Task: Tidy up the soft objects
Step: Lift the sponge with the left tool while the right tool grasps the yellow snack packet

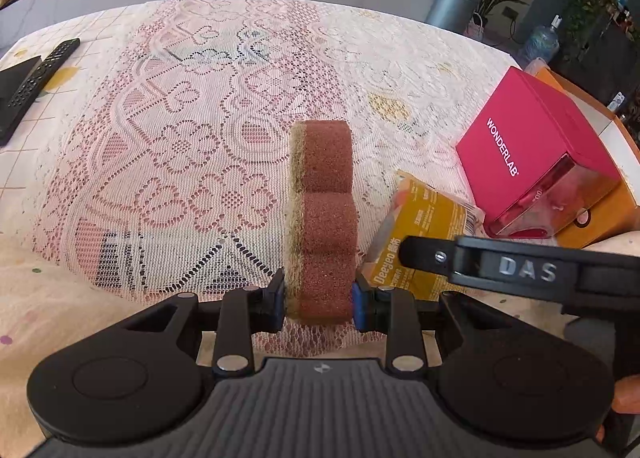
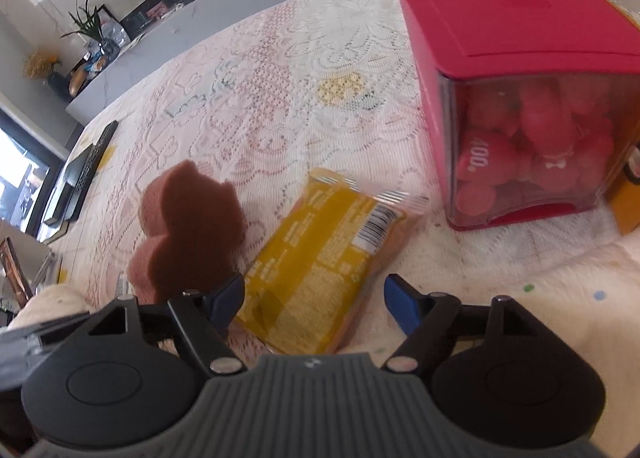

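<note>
Left tool (image 1: 319, 300) grips one sponge (image 1: 324, 217); right tool (image 2: 314, 300) gapes over one packet (image 2: 320, 258).

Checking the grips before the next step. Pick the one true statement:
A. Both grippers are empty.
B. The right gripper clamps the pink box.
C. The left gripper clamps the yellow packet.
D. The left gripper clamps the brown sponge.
D: the left gripper has its blue pads pressed on both sides of the brown sponge, standing on edge.

brown sponge (image 1: 326, 225): on edge, clamped | yellow packet (image 2: 324, 258): flat, beside it
</note>
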`<move>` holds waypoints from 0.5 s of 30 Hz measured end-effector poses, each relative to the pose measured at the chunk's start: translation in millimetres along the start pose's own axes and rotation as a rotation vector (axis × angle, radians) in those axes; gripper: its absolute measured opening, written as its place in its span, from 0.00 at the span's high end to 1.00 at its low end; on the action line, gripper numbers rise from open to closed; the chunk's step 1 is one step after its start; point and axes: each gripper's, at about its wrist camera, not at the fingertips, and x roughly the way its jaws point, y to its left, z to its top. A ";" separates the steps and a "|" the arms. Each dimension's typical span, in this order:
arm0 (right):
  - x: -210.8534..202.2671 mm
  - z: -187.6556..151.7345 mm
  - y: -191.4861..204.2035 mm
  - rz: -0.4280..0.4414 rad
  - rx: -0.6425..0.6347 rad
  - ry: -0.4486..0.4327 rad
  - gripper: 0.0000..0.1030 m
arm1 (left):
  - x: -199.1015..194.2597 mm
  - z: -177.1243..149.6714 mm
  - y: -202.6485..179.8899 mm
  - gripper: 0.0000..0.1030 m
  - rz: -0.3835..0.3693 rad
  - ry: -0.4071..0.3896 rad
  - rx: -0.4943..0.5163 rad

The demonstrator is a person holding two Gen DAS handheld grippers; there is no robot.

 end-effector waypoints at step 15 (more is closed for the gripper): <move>13.7 -7.1 22.6 -0.156 -0.116 -0.079 0.53 | 0.9 -2.2 -7.1 0.66 0.027 -0.005 0.059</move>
